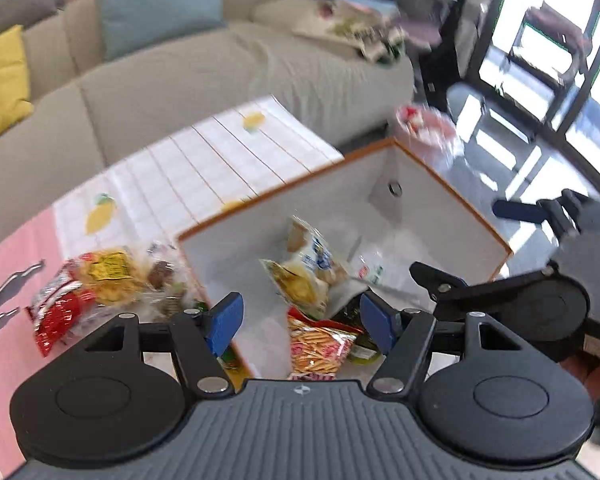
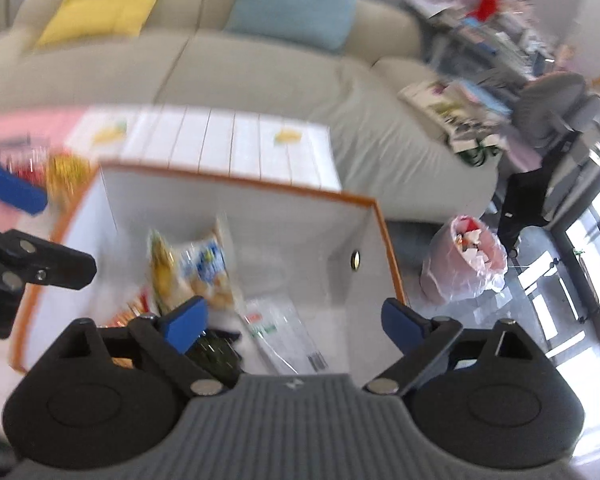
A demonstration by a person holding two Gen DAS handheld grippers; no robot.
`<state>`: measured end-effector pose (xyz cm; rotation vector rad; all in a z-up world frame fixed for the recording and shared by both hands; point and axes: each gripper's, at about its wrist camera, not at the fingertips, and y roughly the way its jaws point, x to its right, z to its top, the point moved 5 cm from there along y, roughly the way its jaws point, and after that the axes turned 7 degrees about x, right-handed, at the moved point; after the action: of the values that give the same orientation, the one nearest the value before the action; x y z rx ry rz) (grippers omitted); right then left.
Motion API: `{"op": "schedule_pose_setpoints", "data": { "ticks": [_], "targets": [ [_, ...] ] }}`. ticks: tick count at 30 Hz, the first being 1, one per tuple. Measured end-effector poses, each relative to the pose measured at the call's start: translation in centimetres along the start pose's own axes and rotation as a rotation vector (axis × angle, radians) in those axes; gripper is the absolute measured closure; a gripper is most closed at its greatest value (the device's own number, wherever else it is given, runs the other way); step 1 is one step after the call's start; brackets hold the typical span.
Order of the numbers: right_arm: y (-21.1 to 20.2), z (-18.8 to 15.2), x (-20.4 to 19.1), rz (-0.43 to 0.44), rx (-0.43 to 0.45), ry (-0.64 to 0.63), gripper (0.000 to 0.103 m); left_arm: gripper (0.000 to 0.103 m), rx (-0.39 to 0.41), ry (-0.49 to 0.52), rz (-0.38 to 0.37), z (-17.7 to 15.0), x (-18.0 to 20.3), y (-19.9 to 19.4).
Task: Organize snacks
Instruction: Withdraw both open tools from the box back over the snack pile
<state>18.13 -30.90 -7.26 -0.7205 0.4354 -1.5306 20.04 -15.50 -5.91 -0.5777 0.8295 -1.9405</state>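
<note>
A white storage box with an orange rim stands on the table and holds several snack packets: a yellow and blue chip bag, a red and orange stick-snack bag, a clear wrapper. More snacks lie on the table left of the box. My left gripper is open and empty above the box's near left corner. My right gripper is open and empty above the box; it also shows in the left wrist view.
A lemon-print tablecloth covers the table. A beige sofa with yellow and blue cushions stands behind. A pink-bagged waste bin sits on the floor to the right, near glass doors.
</note>
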Motion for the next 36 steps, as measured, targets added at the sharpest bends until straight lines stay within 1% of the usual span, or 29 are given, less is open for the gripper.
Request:
{"op": "schedule_pose_setpoints", "data": {
  "ticks": [3,8,11,14,16,18,21,23,27,30,31,33,36],
  "targets": [
    [-1.7,-0.5,-1.1,-0.021,0.075,0.099,0.009,0.024,0.083,-0.043,0.022,-0.9,-1.5,-2.1],
    [-3.8,-1.1,-3.7,-0.022,0.152,0.228,0.009,0.024,0.181,-0.092,0.085,-2.5,-4.6,-4.6],
    [-4.9,-1.4,-6.0,-0.013,0.196,0.271,0.009,0.024,0.224,-0.138,0.117,-3.6,-6.7,-6.0],
    [-5.6,-1.7,-8.6,0.006,0.234,0.275,0.009,0.024,0.256,-0.200,0.151,-5.6,-9.4,-7.0],
    [-6.0,-1.9,-10.4,0.022,0.247,0.267,0.009,0.024,0.258,-0.241,0.163,-7.2,-11.1,-7.5],
    [-5.8,-2.3,-12.1,0.060,0.240,0.246,0.009,0.024,0.247,-0.276,0.173,-8.8,-12.6,-7.7],
    [-5.6,-2.8,-14.8,0.100,0.241,0.193,0.011,0.025,0.211,-0.331,0.199,-11.1,-14.7,-7.6],
    [-5.4,-2.9,-16.2,0.106,0.247,0.150,0.011,0.026,0.192,-0.350,0.208,-12.1,-15.6,-7.5],
    [-4.8,-2.6,-18.4,0.144,0.247,0.090,0.014,0.026,0.187,-0.330,0.214,-13.2,-16.5,-7.4],
    [-3.7,-2.2,-19.5,0.181,0.249,0.054,0.016,0.026,0.188,-0.285,0.221,-12.9,-17.3,-6.8],
    [-3.2,-2.0,-20.0,0.191,0.248,0.040,0.017,0.026,0.189,-0.268,0.226,-12.8,-17.6,-6.5],
    [-2.0,-1.4,-21.0,0.207,0.245,0.005,0.019,0.026,0.173,-0.243,0.242,-12.7,-18.4,-5.7],
    [-0.5,-1.0,-22.4,0.215,0.244,-0.041,0.019,0.026,0.152,-0.238,0.268,-12.4,-20.0,-4.3]
  ]
}}
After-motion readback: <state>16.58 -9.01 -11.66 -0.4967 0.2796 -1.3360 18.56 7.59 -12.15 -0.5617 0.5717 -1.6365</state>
